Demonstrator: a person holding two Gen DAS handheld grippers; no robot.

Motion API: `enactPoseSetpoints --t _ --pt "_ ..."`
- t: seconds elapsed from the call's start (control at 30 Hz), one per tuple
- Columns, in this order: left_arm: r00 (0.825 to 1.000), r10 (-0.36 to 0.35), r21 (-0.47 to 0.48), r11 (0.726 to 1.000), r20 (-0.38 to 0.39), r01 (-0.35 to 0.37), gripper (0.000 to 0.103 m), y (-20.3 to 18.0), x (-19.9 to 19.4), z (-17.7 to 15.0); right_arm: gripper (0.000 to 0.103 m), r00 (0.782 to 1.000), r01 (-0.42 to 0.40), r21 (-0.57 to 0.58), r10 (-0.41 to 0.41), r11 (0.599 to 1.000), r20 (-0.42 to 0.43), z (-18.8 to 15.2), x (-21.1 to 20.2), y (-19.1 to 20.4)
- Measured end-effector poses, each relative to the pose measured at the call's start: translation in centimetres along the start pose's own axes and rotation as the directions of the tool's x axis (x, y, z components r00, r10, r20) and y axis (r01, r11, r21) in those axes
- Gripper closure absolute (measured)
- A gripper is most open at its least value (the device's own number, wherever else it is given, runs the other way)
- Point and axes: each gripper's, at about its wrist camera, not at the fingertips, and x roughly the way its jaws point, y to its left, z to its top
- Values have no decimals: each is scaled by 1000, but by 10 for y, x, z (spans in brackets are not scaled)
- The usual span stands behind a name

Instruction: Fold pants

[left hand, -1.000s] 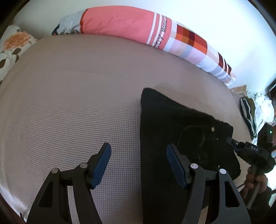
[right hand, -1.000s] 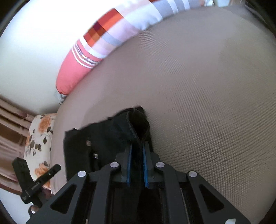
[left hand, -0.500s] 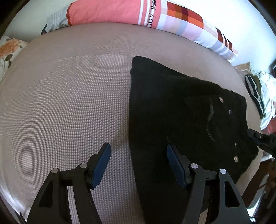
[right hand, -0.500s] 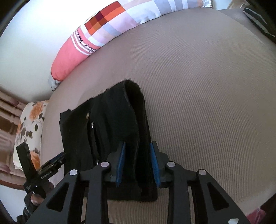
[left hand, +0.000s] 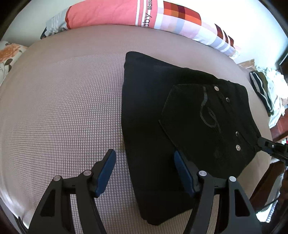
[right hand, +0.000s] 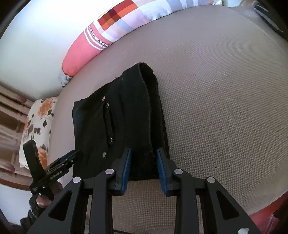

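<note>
Where the taupe, waffle-textured bed cover (left hand: 63,108) spreads out, the folded black denim pants (left hand: 162,117) lie flat on it as a compact stack — back pocket and metal rivets facing up. The left gripper (left hand: 143,172) hovers over the near edge of the stack, its jaws released and wide, one blue pad above the cover, the other above the fabric. The right gripper (right hand: 144,168) sits at the stack's near end, jaws released, fabric between them but not pinched. A long pink-and-checked bolster pillow (left hand: 144,16) lies along the wall.
</note>
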Motion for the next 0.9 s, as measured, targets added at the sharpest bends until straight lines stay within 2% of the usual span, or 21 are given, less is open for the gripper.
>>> enactPoseSetpoints --t 0.1,0.37,0.57,0.73,0.9 --pt "1000 0 1 1000 4 0 35 0 -2 0 87 1000 14 -7 -14 1000 21 -1 -4 0" --pt "1000 -5 14 1000 4 5 35 -1 -6 -6 90 996 67 -47 -64 997 61 -12 -19 14" --pt "1000 -14 17 1000 -19 14 34 0 6 -7 90 998 68 -1 -68 998 18 -18 -6 -3" --pt "1000 1 34 999 -9 -1 31 -5 9 -2 89 997 81 -16 -81 997 11 -15 -3 -4" --pt "1000 -1 24 1000 -3 1 29 -7 11 0 80 997 74 5 -74 997 11 -15 -2 -4"
